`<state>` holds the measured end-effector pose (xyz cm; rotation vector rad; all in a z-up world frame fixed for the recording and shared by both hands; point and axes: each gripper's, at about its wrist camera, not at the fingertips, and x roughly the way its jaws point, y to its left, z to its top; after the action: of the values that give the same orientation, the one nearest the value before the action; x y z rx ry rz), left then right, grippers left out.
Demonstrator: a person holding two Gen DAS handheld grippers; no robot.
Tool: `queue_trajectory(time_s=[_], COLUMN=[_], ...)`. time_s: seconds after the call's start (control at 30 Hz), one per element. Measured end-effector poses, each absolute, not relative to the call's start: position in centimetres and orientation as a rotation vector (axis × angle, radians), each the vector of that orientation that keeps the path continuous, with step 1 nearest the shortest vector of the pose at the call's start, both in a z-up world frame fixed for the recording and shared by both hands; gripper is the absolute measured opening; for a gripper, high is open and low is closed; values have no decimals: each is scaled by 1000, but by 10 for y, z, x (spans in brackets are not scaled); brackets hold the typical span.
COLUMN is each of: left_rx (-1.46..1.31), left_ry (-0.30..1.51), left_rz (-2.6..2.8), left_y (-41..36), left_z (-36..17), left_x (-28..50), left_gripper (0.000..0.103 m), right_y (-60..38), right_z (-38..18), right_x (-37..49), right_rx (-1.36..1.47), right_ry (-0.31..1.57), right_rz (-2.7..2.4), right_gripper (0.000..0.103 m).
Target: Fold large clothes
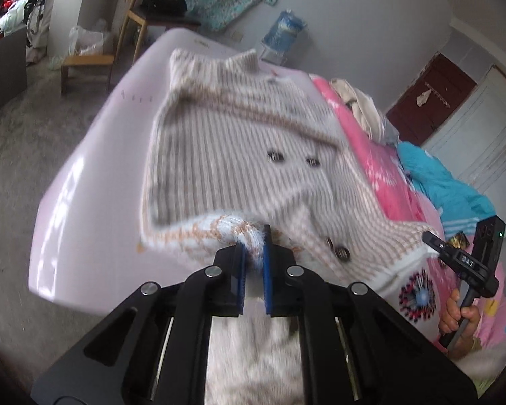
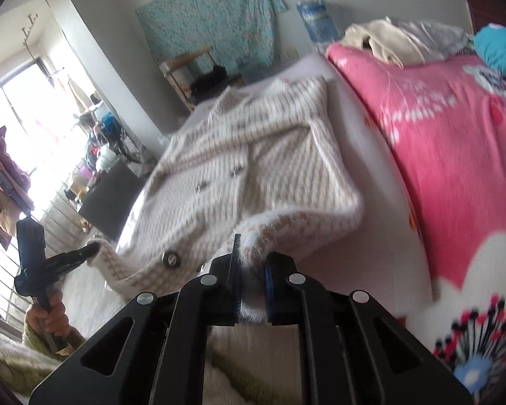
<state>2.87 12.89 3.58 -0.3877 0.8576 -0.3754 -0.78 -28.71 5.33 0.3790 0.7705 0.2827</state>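
A beige and white striped knit cardigan (image 1: pixel 226 141) with dark buttons lies spread on a pale pink bed (image 1: pixel 94 155). Its near hem is lifted off the bed. My left gripper (image 1: pixel 253 236) is shut on the left corner of the hem. My right gripper (image 2: pixel 251 246) is shut on the right corner of the hem. The cardigan (image 2: pixel 253 155) also shows in the right wrist view, blurred. The right gripper shows in the left wrist view (image 1: pixel 431 239), held by a hand. The left gripper shows in the right wrist view (image 2: pixel 89 248).
A pink flowered quilt (image 2: pixel 455 168) covers the right of the bed, with a blue garment (image 1: pixel 455 195) and cream clothes (image 2: pixel 381 40) on it. Wooden chairs (image 1: pixel 141 23) stand beyond the bed's far end. A dark cabinet (image 2: pixel 111 199) stands left. A dark red door (image 1: pixel 431 98) is right.
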Motion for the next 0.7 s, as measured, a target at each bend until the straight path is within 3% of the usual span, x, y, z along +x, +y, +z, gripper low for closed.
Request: queue_trajectory(time_s=[0.4, 0.7], left_rx=[-446, -510], left_ry=[808, 908], left_rz=[-303, -268], left_y=[153, 160], left_z=[44, 7], left_x=[117, 197], left_gripper=[7, 12], right_y=[-293, -299], right_z=[71, 25], right_x=[83, 180], right_rx=[436, 483], right_ry=[684, 774], right_rz=[281, 233], right_gripper=[11, 13])
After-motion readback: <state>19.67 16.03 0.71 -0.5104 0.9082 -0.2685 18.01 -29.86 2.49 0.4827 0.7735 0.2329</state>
